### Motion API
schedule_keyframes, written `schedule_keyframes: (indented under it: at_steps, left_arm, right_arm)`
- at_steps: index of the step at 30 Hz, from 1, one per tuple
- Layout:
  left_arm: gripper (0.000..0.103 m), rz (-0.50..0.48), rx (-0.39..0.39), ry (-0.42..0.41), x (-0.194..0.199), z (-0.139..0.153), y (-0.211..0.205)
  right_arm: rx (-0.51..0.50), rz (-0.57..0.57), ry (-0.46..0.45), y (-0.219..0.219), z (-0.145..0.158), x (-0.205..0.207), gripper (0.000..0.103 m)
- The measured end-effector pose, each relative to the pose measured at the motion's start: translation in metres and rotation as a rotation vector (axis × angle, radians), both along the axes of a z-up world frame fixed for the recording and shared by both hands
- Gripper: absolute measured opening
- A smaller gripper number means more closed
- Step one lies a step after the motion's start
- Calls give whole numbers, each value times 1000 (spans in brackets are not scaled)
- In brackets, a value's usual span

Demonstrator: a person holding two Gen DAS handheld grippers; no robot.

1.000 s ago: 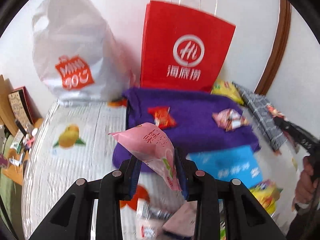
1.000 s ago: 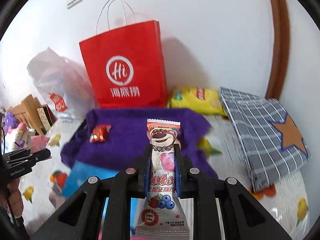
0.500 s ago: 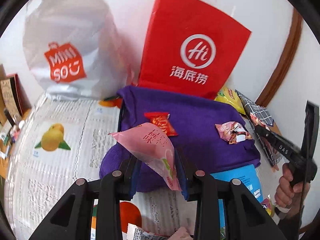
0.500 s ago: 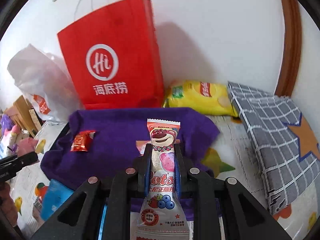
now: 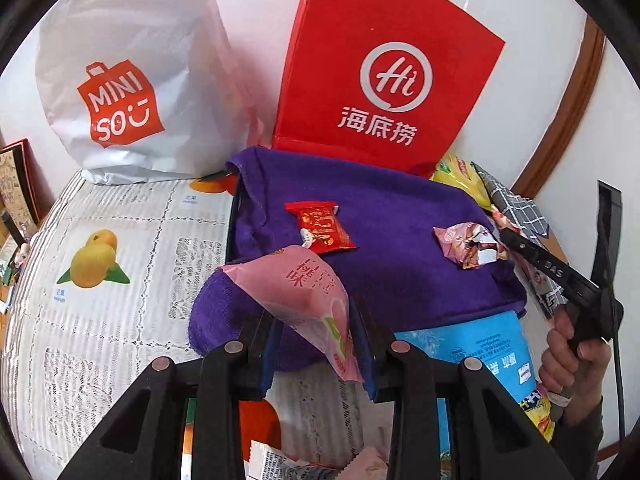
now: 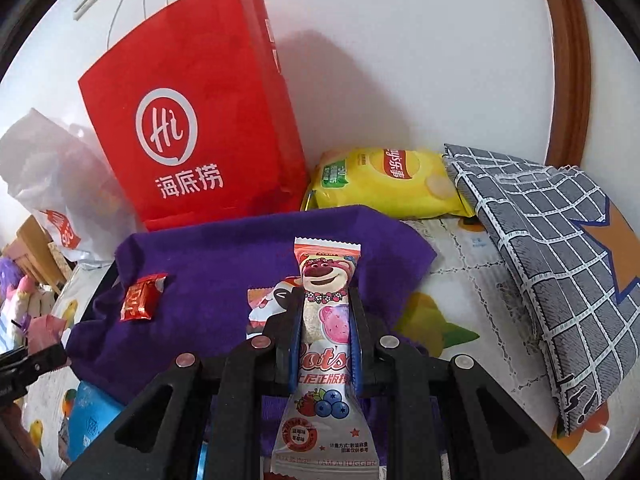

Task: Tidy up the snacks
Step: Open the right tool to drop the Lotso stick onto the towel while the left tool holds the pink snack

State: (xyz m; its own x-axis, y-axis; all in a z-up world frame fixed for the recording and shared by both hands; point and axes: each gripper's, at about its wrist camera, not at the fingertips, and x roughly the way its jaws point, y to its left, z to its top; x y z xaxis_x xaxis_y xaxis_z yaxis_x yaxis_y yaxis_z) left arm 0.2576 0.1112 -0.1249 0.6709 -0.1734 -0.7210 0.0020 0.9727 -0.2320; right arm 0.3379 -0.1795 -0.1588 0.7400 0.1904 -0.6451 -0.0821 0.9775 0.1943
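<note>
My left gripper (image 5: 316,320) is shut on a pink peach-flavour snack packet (image 5: 296,292), held over the near left edge of a purple cloth (image 5: 400,216). My right gripper (image 6: 325,320) is shut on a white bear-print oat bar packet (image 6: 326,312), held upright over the same purple cloth (image 6: 208,256). On the cloth lie a small red candy packet (image 5: 322,227), which also shows in the right wrist view (image 6: 141,298), and a crumpled pink wrapper (image 5: 468,244), partly hidden behind my right gripper's fingers (image 6: 264,300).
A red paper bag (image 5: 384,72) and a white Miniso bag (image 5: 120,80) stand against the wall behind the cloth. A yellow chip bag (image 6: 388,184) and a grey checked pouch (image 6: 552,272) lie right. A blue packet (image 5: 480,344) lies near on the fruit-print tablecloth (image 5: 100,260).
Both grippers have moved forward toward the purple cloth and the red bag, each still holding its packet. The right gripper now appears closer in the left wrist view.
</note>
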Motion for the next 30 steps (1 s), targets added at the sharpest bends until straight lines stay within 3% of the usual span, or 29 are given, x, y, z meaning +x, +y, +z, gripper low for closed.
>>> schedule_keyframes:
  at_steps: [7,11,16,22,25,29,30]
  left_arm:
    - [31,-12,7,1,-1,1,-4]
    - [31,-8,17,9,-1,0,-4]
    - [31,-13,20,12,-1,-1,-5]
    - [31,-17,21,9,-1,0,-6]
    - [31,-16,16,12,-1,-1,-5]
    - [31,-20,5,21,0,-2,-5]
    - [31,-21,6,22,0,-2,-6]
  right_arm:
    - [6,34,59,6,-8,8,26]
    - [15,54,51,6,-5,5,44]
    - [28,54,40,2,3,-2,51]
    - [-9,29,52,-6,11,-15,50]
    - [-11,42,89,-8,9,-21,38]
    - [-8,85,154,-5,-2,-21,36]
    - [-30,85,166,-1,-6,-20,32]
